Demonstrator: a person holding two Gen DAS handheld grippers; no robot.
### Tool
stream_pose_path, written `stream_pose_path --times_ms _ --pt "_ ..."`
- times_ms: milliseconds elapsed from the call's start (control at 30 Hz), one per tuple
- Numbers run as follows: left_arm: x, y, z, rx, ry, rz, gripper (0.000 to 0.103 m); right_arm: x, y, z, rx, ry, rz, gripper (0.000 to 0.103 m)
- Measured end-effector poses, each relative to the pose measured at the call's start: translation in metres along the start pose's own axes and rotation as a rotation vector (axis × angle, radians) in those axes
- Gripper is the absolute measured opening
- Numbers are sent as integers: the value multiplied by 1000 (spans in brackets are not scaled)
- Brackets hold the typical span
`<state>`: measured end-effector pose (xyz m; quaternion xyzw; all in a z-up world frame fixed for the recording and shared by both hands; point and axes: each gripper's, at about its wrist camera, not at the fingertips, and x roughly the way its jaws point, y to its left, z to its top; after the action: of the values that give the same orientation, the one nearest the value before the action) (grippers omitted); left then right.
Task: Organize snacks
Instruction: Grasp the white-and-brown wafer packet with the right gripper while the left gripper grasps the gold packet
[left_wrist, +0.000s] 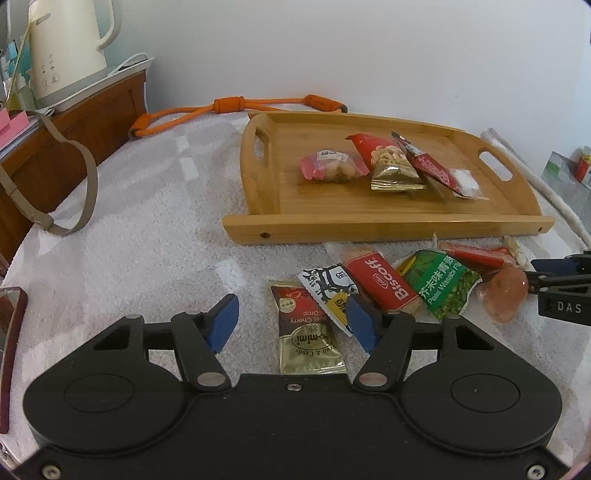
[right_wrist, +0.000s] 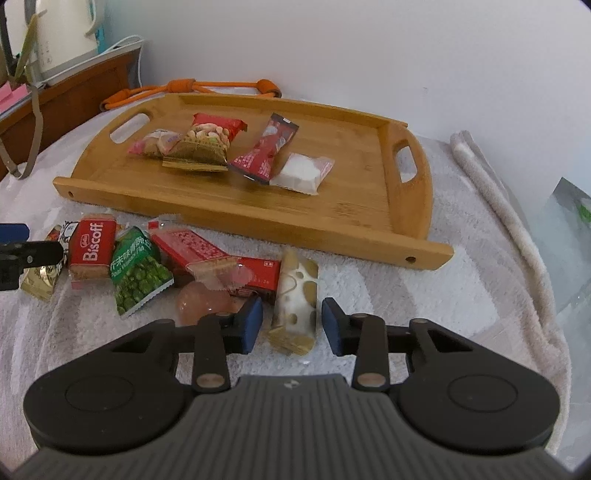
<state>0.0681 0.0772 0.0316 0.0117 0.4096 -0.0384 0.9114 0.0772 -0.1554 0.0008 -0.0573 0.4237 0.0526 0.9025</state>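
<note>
The right gripper (right_wrist: 291, 325) was spread wide around a white gold-spotted packet (right_wrist: 295, 301) lying on the towel (right_wrist: 424, 295); the left gripper (left_wrist: 291, 325) was likewise spread over a cherry candy packet (left_wrist: 306, 332), pinching nothing; closing squarely across each packet's middle would probably hold best; a pink jelly (right_wrist: 203, 301) sat touching the right gripper's left finger and might get caught; the wooden tray (right_wrist: 258, 221), already carrying several snacks, lay just beyond the loose pile.

You are looking at a cream kettle (left_wrist: 68, 51) sitting on a wooden cabinet (left_wrist: 74, 129) at the far left, an orange rope (left_wrist: 229, 107) lying against the wall, and a white towel (left_wrist: 147, 240) covering the counter.
</note>
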Motion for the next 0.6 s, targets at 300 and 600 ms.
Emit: stream_pose_path --times_ms 300,600 --pt "4 2 1 -35 14 2 63 2 1 2 24 -10 3 45" --pt "7 0 7 -51 27 -48 35 7 1 7 51 -15 -3 41"
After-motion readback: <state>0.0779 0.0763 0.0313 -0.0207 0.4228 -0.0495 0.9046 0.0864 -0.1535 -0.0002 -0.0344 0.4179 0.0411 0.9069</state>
